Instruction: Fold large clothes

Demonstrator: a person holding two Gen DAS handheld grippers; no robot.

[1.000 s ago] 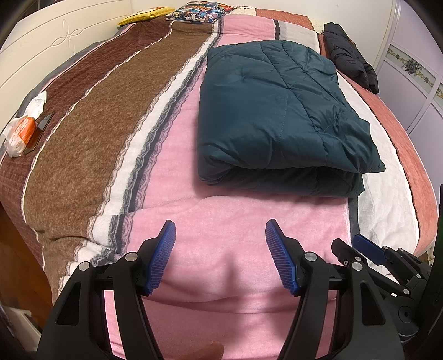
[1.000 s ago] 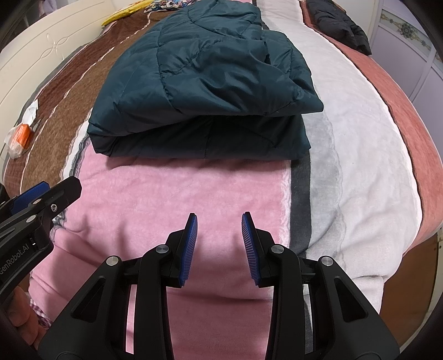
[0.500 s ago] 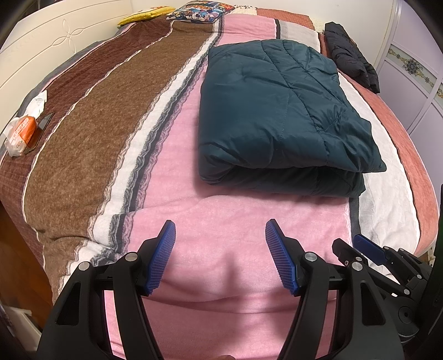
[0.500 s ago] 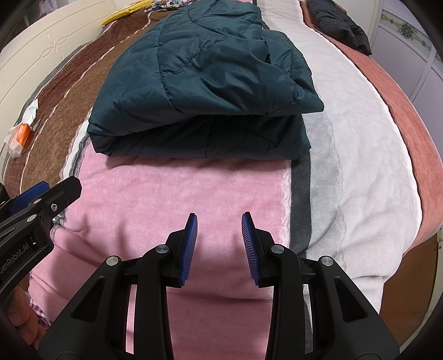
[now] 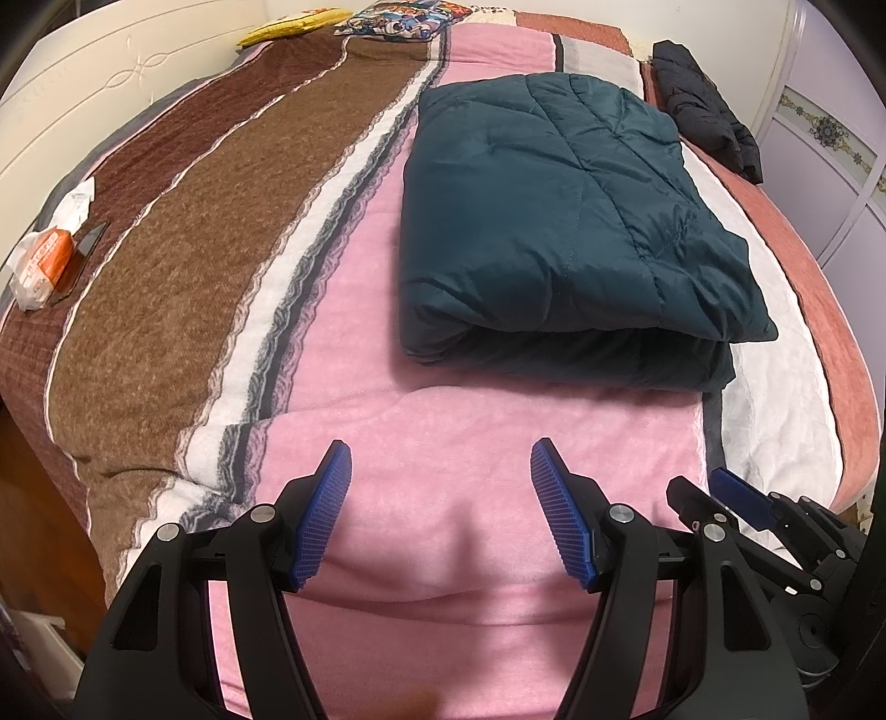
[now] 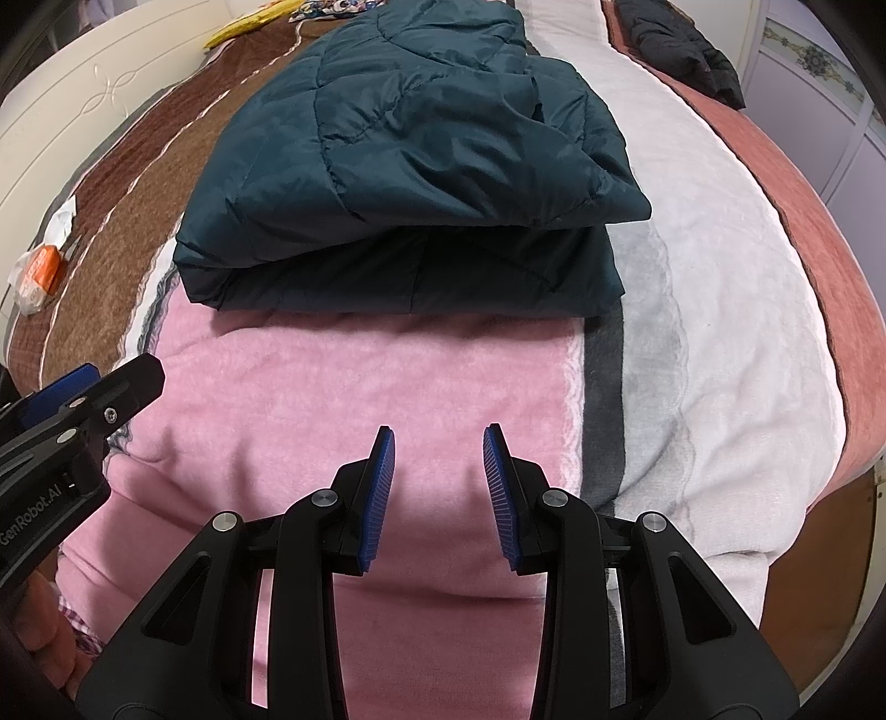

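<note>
A dark teal quilted jacket [image 5: 559,221] lies folded into a thick rectangle on the striped bed blanket [image 5: 232,249]; it also shows in the right wrist view [image 6: 410,166]. My left gripper [image 5: 440,459] is open and empty, held over the pink stripe near the bed's front edge, short of the jacket. My right gripper [image 6: 437,440] is open and empty, beside it to the right, also short of the jacket's near fold. The right gripper shows at the lower right of the left wrist view [image 5: 736,493].
A black garment [image 5: 703,111] lies at the far right of the bed. An orange and white packet [image 5: 44,266] sits at the left edge. Pillows [image 5: 398,14] lie at the head. A white headboard is on the left, cabinet doors [image 5: 830,144] on the right.
</note>
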